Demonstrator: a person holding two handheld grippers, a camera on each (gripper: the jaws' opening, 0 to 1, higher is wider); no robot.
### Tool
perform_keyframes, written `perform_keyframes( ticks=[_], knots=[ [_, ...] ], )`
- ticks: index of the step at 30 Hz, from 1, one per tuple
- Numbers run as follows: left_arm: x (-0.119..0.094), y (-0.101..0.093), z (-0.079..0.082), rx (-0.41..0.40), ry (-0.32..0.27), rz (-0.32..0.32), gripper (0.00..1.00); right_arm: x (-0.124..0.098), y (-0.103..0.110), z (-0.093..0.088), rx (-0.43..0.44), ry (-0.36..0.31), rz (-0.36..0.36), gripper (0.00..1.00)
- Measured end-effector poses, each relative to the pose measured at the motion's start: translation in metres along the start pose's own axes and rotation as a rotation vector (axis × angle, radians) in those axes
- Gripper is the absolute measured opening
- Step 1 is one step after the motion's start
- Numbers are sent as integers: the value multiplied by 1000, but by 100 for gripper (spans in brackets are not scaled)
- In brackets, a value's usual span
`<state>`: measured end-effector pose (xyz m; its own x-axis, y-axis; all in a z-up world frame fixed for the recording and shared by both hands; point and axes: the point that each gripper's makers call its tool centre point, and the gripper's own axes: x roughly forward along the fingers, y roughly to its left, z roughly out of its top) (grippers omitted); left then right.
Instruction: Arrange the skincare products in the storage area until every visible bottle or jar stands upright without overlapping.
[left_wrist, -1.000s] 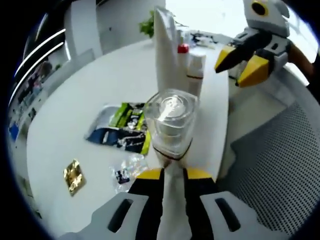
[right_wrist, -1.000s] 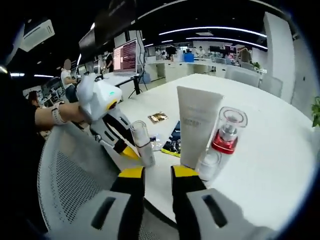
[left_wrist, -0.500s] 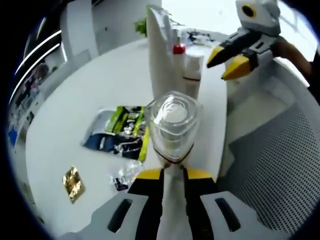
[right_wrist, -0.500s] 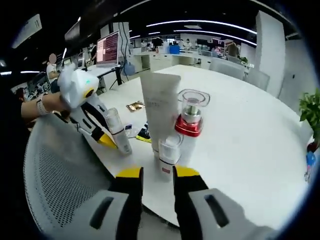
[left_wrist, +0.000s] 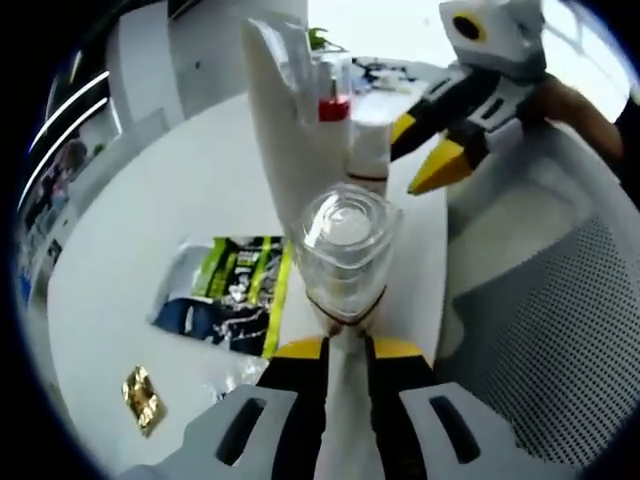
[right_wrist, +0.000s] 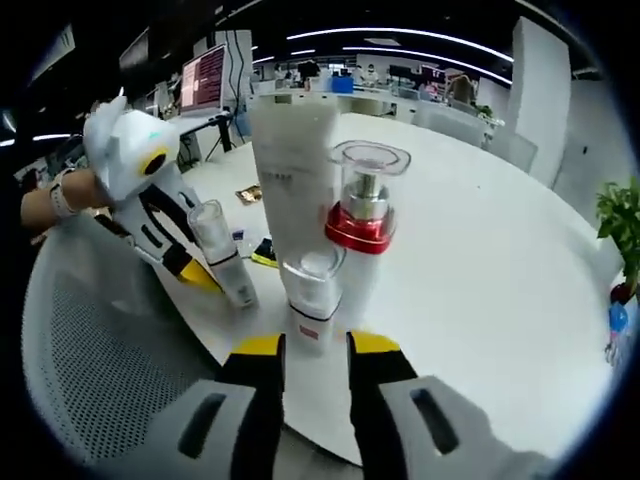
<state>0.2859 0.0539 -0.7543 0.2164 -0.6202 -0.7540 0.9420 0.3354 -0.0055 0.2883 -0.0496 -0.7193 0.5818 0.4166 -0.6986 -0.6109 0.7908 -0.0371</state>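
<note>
The left gripper (left_wrist: 345, 350) clamps the clear-capped bottle (left_wrist: 343, 250) (upright); the right gripper (right_wrist: 313, 345) gapes before the small bottle (right_wrist: 312, 300).

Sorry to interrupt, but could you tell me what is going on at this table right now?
A person is arranging skincare products near the edge of a white table. The left gripper is shut on a clear-capped bottle, standing upright. The right gripper is at a small white bottle, beside a white tube and a red-collared pump bottle.
</note>
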Motion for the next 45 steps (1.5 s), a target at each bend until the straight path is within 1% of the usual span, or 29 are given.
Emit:
perform_keyframes(
  ticks=[6, 12, 17, 22, 26, 30, 33, 38, 43, 45],
  knots=[
    [10, -3, 8, 35, 9, -10, 10, 5, 0, -4, -13, 24, 2, 25],
    [14, -5, 14, 46, 8, -9, 9, 10, -2, -6, -18, 41, 4, 25],
    [16, -6, 17, 28, -3, -11, 9, 15, -3, -9, -29, 61, 7, 24],
    [19, -8, 25, 23, -20, -17, 9, 18, -2, -9, -30, 70, 22, 23],
    [22, -8, 30, 9, -33, -12, 9, 22, 3, -6, 14, 49, 57, 23],
    [24, -9, 33, -16, -44, -12, 9, 23, 4, -10, 2, 62, 50, 22],
    [26, -9, 32, -29, -37, -9, 9, 24, 7, -11, -19, 74, 57, 21],
    [28, -10, 33, -62, -45, 7, 8, 25, 5, -12, -20, 80, 54, 19],
    [30, -12, 37, -61, -53, 11, 5, 25, 5, -12, -22, 81, 56, 17],
    [31, -11, 39, -75, -58, 19, 5, 25, 5, -12, -19, 80, 53, 17]
  ],
)
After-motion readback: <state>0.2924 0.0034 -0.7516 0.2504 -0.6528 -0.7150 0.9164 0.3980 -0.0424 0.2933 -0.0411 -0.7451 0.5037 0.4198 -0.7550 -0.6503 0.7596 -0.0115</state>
